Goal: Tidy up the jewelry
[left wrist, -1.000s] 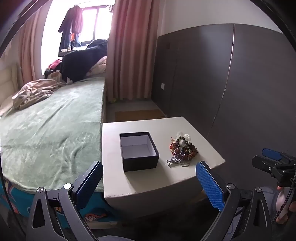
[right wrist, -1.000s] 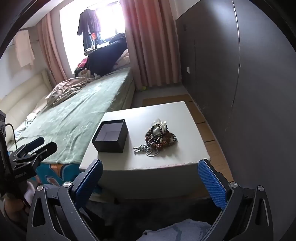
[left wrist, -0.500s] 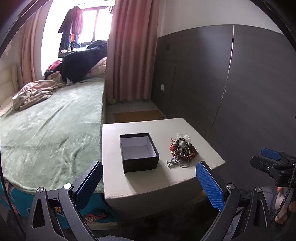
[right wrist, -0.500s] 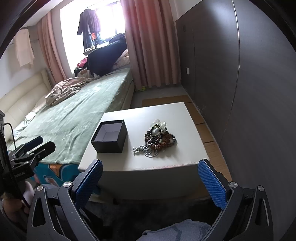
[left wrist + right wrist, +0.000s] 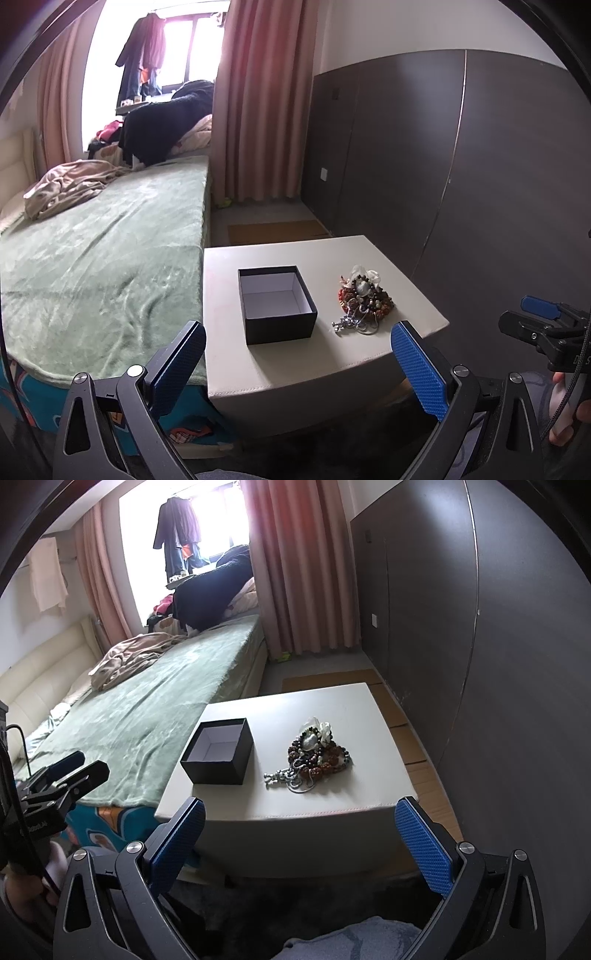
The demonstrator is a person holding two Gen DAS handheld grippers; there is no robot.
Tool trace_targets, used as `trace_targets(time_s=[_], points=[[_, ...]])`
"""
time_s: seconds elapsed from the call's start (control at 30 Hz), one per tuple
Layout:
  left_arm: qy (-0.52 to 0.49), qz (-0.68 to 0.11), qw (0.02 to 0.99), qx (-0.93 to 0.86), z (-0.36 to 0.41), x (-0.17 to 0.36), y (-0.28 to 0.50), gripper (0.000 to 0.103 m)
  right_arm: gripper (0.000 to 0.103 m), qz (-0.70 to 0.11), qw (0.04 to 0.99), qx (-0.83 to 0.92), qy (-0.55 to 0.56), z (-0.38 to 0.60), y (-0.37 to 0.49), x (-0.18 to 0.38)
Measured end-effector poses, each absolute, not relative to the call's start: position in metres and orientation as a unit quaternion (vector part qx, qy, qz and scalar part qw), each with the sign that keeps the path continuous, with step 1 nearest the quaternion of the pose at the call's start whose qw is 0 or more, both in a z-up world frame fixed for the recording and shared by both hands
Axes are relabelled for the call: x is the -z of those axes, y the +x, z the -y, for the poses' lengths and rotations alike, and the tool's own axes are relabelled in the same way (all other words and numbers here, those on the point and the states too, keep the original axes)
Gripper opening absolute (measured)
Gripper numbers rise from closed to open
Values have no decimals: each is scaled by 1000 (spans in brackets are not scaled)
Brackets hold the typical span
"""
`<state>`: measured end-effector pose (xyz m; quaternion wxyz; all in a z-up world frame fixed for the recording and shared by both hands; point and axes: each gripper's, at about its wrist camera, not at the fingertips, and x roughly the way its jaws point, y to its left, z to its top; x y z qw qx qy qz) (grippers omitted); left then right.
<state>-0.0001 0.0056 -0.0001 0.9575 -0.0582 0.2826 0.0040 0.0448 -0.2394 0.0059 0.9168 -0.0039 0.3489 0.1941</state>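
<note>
A pile of jewelry [image 5: 364, 300], beaded bracelets and a silver chain, lies on a white square table [image 5: 295, 358]. An empty black box with a white inside [image 5: 275, 303] stands left of the pile. Both show in the right wrist view: the pile [image 5: 316, 755] and the box [image 5: 218, 751]. My left gripper [image 5: 297, 363] is open and empty, short of the table's near edge. My right gripper [image 5: 299, 840] is open and empty, also short of the near edge. Each gripper shows at the edge of the other's view: the right one [image 5: 546, 325], the left one [image 5: 62, 775].
A bed with a green blanket [image 5: 99, 258] runs along the table's left side, with clothes heaped at its far end. A dark panelled wall [image 5: 461, 177] stands close on the right. Pink curtains [image 5: 258, 110] and a bright window are behind.
Both views have shifted only slightly; the table sits a touch higher and nearer in the right wrist view. Both grippers stay open and empty.
</note>
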Motion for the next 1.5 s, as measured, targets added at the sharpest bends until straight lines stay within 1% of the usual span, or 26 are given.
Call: trace_targets(time_s=[1.5], points=[[-70,-276,959,-3,-10,1,-2,100,103,-353,916,-192,-6,239,47,-4]])
